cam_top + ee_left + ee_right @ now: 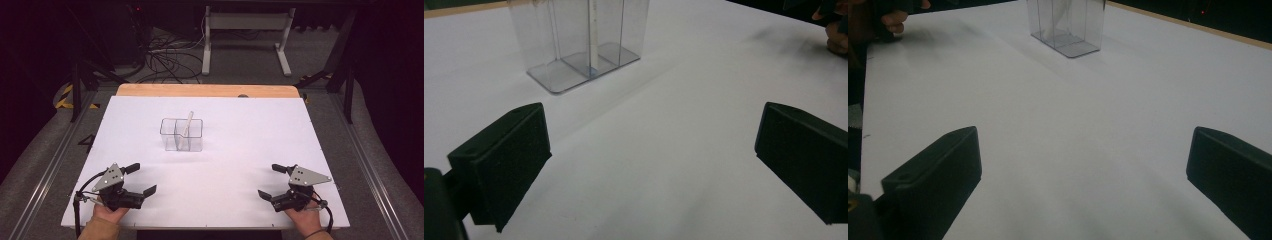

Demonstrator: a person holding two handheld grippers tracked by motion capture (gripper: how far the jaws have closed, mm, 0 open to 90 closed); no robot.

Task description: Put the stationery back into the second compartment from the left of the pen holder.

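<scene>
A clear plastic container (181, 134) with two compartments stands near the middle of the white table (240, 150). A pale stick (188, 123) leans upright in its right compartment. In the left gripper view the container (579, 42) is ahead at upper left with the stick (593, 35) inside. The container (1066, 25) sits far ahead in the right gripper view. My left gripper (140, 179) rests open near the front left edge, nothing between its jaws. My right gripper (272, 181) rests open near the front right edge, also holding nothing.
A wooden strip (207, 90) runs along the table's far edge. Beyond it stand a white desk frame (245, 35) and tangled cables (167, 60) on the floor. Metal rails (50, 160) flank the table. Wide bare tabletop lies between the grippers and the container.
</scene>
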